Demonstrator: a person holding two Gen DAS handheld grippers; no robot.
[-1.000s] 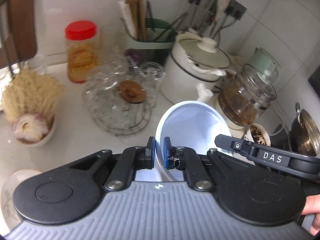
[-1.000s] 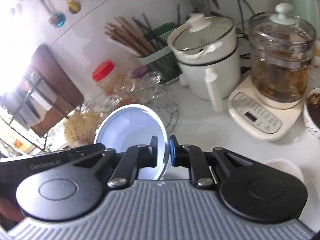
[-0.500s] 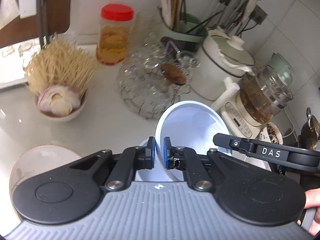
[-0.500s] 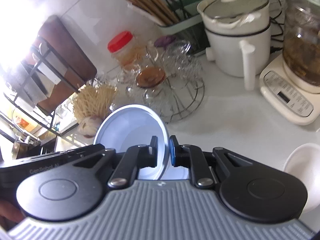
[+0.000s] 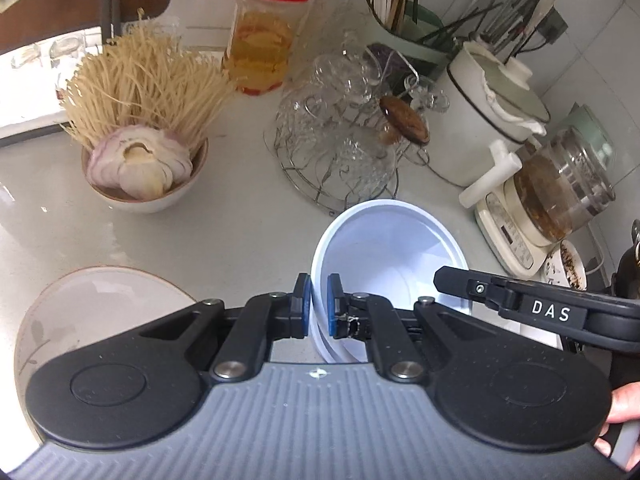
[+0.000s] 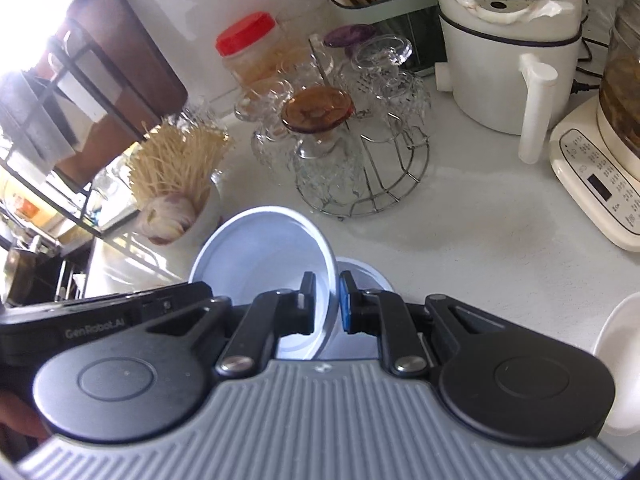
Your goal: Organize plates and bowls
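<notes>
The left gripper [image 5: 318, 306] was clamped on one side of the bowl's [image 5: 384, 248] rim, and the right gripper [image 6: 326, 304] gripped the other side. The bowl was held tilted over the counter [image 5: 240, 232], near a plate [image 5: 92, 304] at the front edge.

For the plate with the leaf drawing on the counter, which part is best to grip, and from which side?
Probably the rim of the leaf-pattern plate, on the edge facing the left gripper. The plate lies flat and shallow, so only its thin raised edge offers a pinch: one finger above, one slid under. First, both grippers must release the white bowl.
</notes>
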